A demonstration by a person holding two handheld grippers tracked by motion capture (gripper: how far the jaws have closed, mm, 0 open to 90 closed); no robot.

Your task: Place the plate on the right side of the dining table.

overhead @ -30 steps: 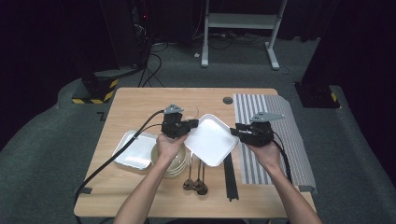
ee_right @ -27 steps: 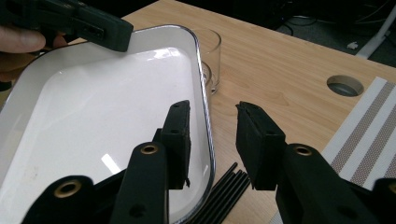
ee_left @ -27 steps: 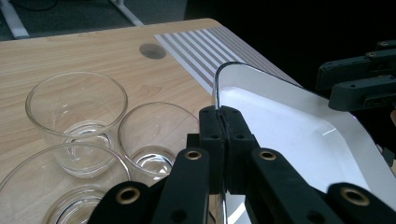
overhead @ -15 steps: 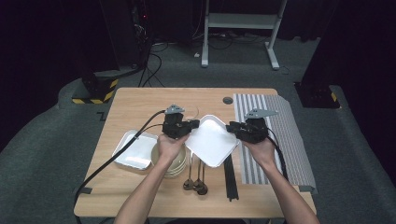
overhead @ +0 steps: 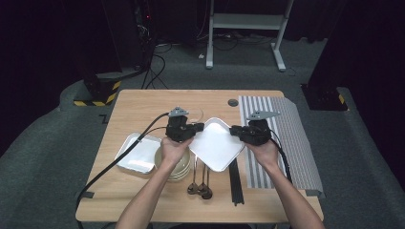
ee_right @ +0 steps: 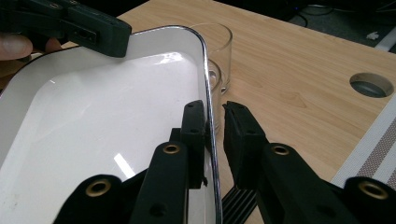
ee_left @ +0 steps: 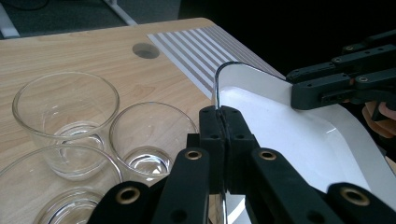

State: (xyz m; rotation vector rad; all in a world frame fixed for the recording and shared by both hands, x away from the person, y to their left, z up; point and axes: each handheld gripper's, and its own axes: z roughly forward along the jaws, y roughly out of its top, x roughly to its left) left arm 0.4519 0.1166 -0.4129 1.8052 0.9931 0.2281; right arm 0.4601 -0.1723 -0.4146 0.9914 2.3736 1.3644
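Note:
A white square tray (overhead: 215,143) hangs tilted above the table between my two grippers. My left gripper (overhead: 199,128) is shut on the rim of its left corner, and the jaws pinch the thin edge (ee_left: 225,114). My right gripper (overhead: 234,130) straddles the rim at the opposite corner. Its jaws have just been closing. In the right gripper view (ee_right: 215,109) the inner pad lies against the rim and a narrow gap remains at the outer pad. The tray's inside (ee_right: 102,121) is bare.
Clear glasses (ee_left: 65,116) stand on the wood just behind the tray. A second white tray (overhead: 138,153), a bowl (overhead: 175,164), spoons (overhead: 198,183) and black chopsticks (overhead: 235,181) lie below. A striped mat (overhead: 282,138) covers the right side.
The right gripper has edged left onto the tray's right corner and its jaws have narrowed around the rim. The left gripper and the tray have stayed put.

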